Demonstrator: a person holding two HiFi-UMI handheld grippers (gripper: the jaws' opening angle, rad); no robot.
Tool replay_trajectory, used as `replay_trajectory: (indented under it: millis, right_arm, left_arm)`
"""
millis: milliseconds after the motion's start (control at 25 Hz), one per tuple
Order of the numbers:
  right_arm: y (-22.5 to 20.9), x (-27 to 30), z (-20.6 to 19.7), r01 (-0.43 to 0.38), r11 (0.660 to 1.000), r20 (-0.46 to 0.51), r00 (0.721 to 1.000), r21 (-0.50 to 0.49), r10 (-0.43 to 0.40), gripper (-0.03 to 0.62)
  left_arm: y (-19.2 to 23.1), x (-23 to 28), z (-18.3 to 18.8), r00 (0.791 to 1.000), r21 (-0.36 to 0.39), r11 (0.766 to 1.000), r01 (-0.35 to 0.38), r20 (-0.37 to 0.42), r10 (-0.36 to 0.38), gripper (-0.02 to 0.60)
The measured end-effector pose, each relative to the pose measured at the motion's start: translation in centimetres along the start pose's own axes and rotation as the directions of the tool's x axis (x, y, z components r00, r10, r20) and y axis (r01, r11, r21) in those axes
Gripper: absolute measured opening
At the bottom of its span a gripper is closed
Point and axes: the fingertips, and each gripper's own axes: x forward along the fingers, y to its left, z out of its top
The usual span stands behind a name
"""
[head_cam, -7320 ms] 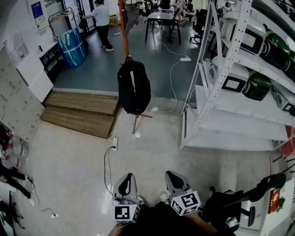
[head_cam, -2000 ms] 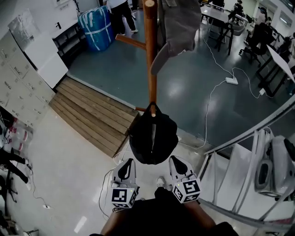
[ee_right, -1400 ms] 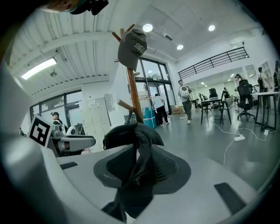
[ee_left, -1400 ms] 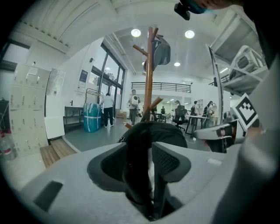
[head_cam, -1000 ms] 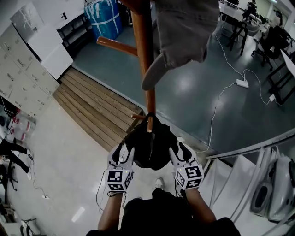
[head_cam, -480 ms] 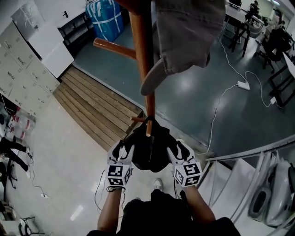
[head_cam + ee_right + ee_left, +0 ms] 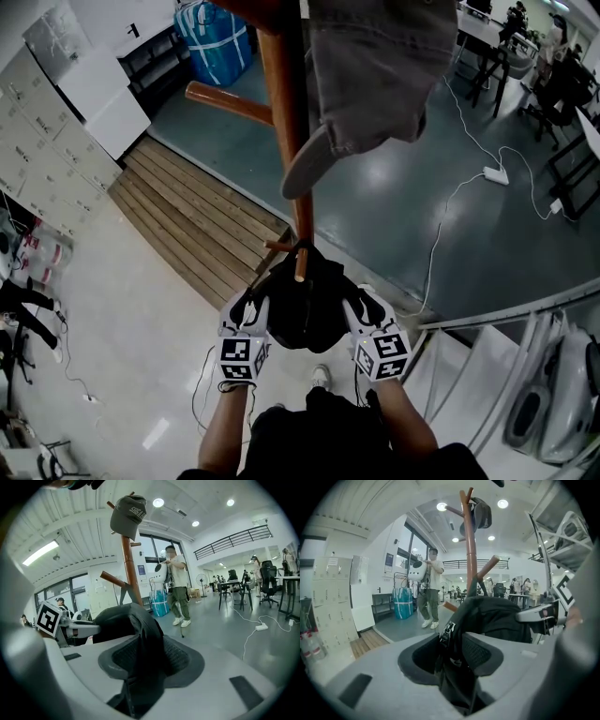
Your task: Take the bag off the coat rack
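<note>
A black bag hangs by its top loop from a low peg of the wooden coat rack. A grey cap sits on a higher peg. My left gripper is at the bag's left side and my right gripper at its right side. In the left gripper view the jaws of my left gripper are closing on a fold and strap of the bag. In the right gripper view my right gripper is likewise closing on a fold of the bag, which fills the gap.
A wooden step lies left of the rack's foot, with a blue wrapped bundle behind it. A metal shelf unit stands close at the right. A cable and power strip lie on the floor. A person stands beyond the rack.
I have walked up to the rack. Both grippers rose from below the bag to its two sides. Over the last second they barely moved, and the bag stays on its peg.
</note>
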Motion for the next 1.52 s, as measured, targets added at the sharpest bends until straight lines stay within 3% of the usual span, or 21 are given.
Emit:
replay_trajectory:
  millis: [400,1520]
  right_arm:
    - [0.3,-0.2,0.1,0.012,1.0,-0.01,1.0,-0.004,-0.012,0.091]
    - [2.8,-4.2,1.4,0.023,1.0,0.034,0.999,0.001,-0.023,0.078]
  left_arm:
    - [-1.0,-0.7,0.2,1.0,-0.026,0.999,0.021,0.005,-0.021,0.112]
    - [-3.0,-5.5,2.4,0.994,-0.033,0.996,0.089,0.074,-0.086,0.094]
